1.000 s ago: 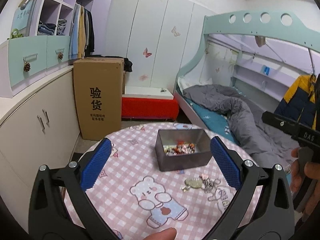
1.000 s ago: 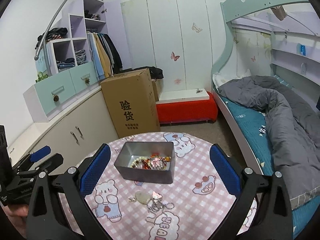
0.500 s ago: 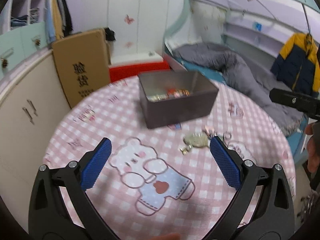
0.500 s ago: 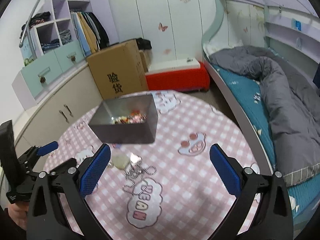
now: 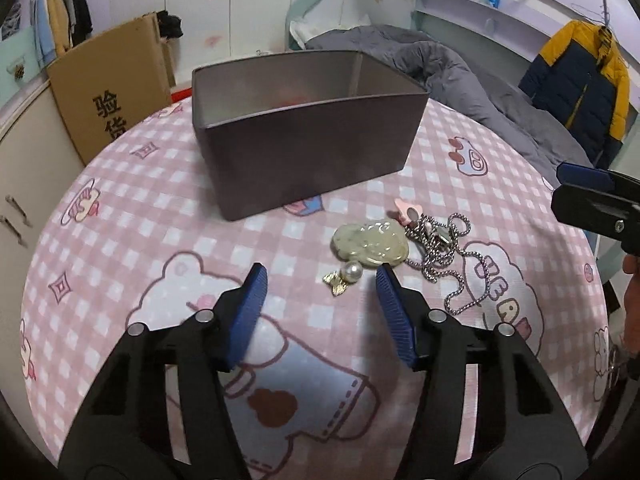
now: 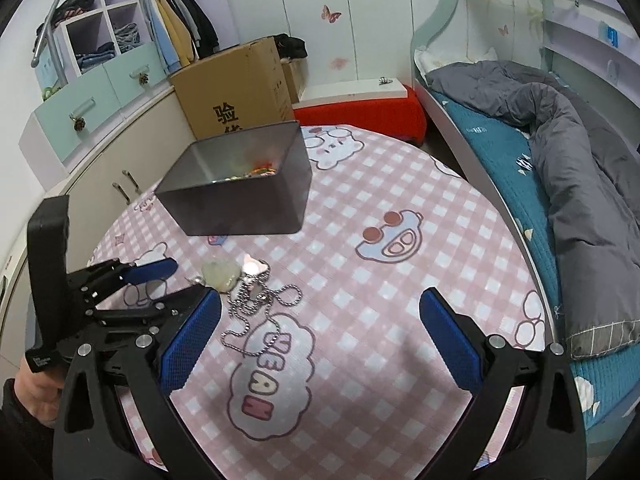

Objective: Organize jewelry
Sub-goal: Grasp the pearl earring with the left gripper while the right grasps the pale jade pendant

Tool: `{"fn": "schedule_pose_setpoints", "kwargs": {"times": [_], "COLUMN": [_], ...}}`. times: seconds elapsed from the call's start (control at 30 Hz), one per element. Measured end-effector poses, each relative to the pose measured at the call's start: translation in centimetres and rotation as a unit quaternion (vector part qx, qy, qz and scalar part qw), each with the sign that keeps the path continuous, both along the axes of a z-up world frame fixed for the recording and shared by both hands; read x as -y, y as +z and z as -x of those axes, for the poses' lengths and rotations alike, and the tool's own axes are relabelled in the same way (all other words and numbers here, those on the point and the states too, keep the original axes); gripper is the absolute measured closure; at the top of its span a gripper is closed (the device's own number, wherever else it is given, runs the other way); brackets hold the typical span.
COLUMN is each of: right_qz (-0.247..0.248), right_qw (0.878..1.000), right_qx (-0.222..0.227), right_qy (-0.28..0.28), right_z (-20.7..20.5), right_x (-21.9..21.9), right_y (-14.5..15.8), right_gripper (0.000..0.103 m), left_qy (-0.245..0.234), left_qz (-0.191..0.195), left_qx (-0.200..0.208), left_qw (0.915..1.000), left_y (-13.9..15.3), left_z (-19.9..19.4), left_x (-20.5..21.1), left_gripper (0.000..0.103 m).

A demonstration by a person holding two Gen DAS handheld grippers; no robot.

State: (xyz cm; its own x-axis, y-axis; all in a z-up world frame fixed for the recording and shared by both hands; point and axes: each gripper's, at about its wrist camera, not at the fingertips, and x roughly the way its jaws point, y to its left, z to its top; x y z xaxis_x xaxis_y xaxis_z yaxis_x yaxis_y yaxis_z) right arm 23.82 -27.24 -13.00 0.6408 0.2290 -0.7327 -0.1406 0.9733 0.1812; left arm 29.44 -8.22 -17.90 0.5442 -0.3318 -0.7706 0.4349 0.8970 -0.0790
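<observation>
A grey metal box (image 5: 304, 132) with jewelry inside stands on the pink checked table (image 5: 120, 208); it also shows in the right wrist view (image 6: 236, 188). In front of it lie a pale green pendant (image 5: 370, 244), a pearl earring (image 5: 346, 276), a pink clip (image 5: 406, 210) and a silver ball chain (image 5: 452, 256). My left gripper (image 5: 320, 284) is open, low over the table, its jaws just short of the pearl earring. My right gripper (image 6: 320, 312) is open and empty over the table, right of the chain (image 6: 260, 308).
A cardboard box (image 6: 240, 92) and cream cabinets (image 6: 120, 168) stand beyond the table's far left. A bed with a grey duvet (image 6: 560, 152) runs along the right. A red bench (image 6: 360, 112) sits behind the table.
Both grippers have dropped lower and moved forward toward the loose jewelry. My left gripper's jaws have narrowed and now sit close to the pearl earring.
</observation>
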Motion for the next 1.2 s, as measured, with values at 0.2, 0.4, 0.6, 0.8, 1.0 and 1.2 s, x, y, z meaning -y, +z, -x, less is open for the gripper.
{"fn": "schedule_pose_setpoints", "kwargs": {"times": [0.2,0.4,0.6,0.8,1.0,1.2], "right_qz": [-0.001,-0.005,-0.009,0.033,0.068,0.091], "right_qw": [1.0,0.999,0.988,0.976,0.97,0.966], "right_qx": [-0.006,-0.004,0.005,-0.002,-0.011,-0.002], "right_qy": [0.004,0.045,0.152,0.217,0.233,0.242], "right_z": [-0.3,-0.9,-2.3,-4.7,-6.1,-5.6], "right_x": [0.0,-1.9,-6.9,-10.6,-10.6,-10.5], "right_y": [-0.4,-0.5,-0.7,-3.0,-4.9,-4.9], "right_gripper": [0.007,0.008,0.022,0.047,0.056,0.073], "left_qy": [-0.027,-0.004,0.049,0.067,0.069,0.066], "left_qz": [0.019,0.044,0.045,0.051,0.059,0.067], "left_qx": [-0.007,-0.015,-0.01,-0.011,-0.011,-0.011], "left_qw": [0.9994,0.9989,0.9977,0.9964,0.9958,0.9955], "left_y": [0.1,0.3,0.4,0.5,0.6,0.5], "left_z": [0.0,0.2,0.9,1.3,1.2,1.3], "left_x": [0.3,-1.9,-5.7,-7.2,-7.6,-7.3], "left_gripper": [0.087,0.088,0.088,0.088,0.088,0.088]}}
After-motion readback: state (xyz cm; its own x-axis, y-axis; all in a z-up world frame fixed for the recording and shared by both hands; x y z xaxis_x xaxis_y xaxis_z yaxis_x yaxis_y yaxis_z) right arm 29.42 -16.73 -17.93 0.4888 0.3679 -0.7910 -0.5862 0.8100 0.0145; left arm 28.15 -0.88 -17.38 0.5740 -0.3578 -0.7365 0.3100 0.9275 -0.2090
